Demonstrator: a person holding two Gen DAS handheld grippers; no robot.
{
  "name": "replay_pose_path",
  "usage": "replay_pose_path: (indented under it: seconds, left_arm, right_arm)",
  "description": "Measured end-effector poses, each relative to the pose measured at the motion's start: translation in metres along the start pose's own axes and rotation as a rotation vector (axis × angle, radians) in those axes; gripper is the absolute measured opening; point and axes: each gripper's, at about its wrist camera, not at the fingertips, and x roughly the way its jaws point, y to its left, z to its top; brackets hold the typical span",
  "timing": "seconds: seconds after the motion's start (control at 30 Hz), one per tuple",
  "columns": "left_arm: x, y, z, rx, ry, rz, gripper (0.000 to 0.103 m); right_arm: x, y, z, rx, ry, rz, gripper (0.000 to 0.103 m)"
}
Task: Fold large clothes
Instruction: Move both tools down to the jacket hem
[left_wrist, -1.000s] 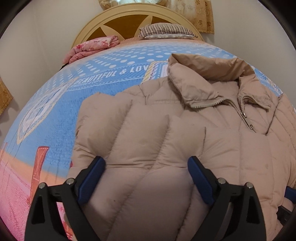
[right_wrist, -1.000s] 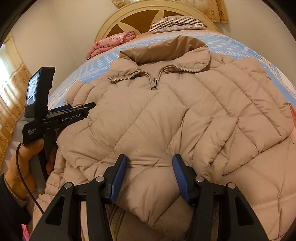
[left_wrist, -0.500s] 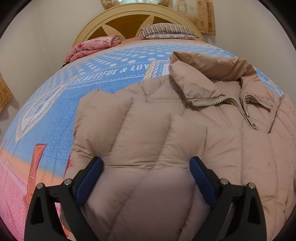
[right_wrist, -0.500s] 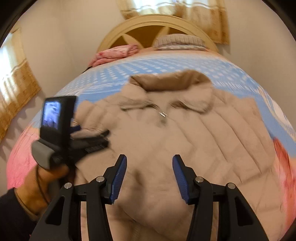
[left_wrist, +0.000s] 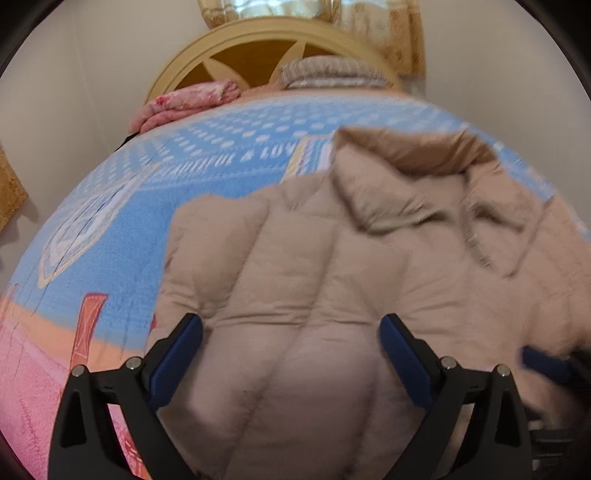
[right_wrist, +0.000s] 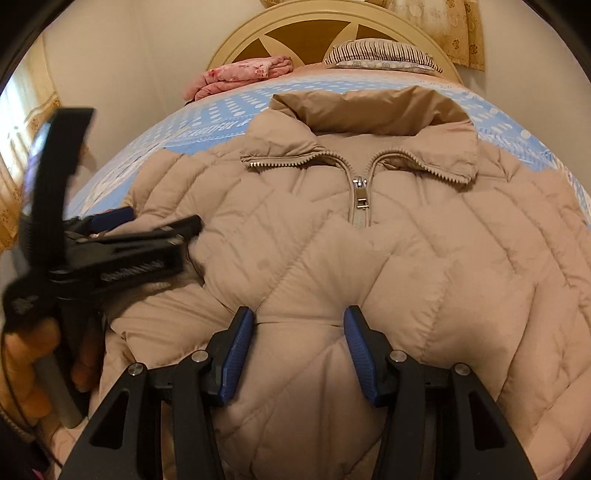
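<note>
Broadly, a bed (right_wrist: 229, 110) with a blue dotted cover fills both views, its cream arched headboard (right_wrist: 332, 22) against a pale wall. Spread across the cover lies a large beige quilted puffer jacket (right_wrist: 424, 251), front side up, collar toward the headboard and its zip closed up to the collar opening. The near part of the jacket is folded over onto itself in a thick puffy layer. A folded pink floral blanket (right_wrist: 240, 75) and a striped pillow (right_wrist: 380, 53) sit at the head of the bed, well apart from the jacket.

The left gripper (left_wrist: 290, 350) is over the jacket's left side, jaws spread wide with padded fabric bulging between the blue pads (left_wrist: 177, 358); this view is motion-blurred, so whether the pads touch the cloth is hard to say. From the right wrist view it appears at the left edge, held in a bare hand (right_wrist: 26, 365).

The right gripper (right_wrist: 299, 350) sits at the jacket's near middle, below the silver zipper pull (right_wrist: 360, 192). Its jaws are parted, with a puff of the folded layer between them, not squeezed.
</note>
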Motion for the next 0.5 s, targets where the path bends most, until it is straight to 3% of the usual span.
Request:
replay_pose_path:
  seconds: [0.13,0.23,0.37,0.5]
  left_arm:
    - [0.0,-0.002,0.016,0.046,-0.03,0.057,0.103]
    - [0.042,0.003,0.014,0.062,0.113,0.067,0.103]
    - [0.046,0.0,0.008,0.07,0.086,0.072,0.103]
    - [0.046,0.0,0.005,0.07,0.07,0.073,0.103]
  right_arm:
    - [-0.001,0.003,-0.003,-0.014,-0.008,-0.015,0.052]
    - [-0.014,-0.003,0.0,-0.009,-0.015,-0.002,0.052]
    - [-0.04,-0.026,0.003,0.028,-0.091,-0.065,0.051]
    - [-0.034,-0.045,-0.001,0.03,-0.047,-0.106,0.051]
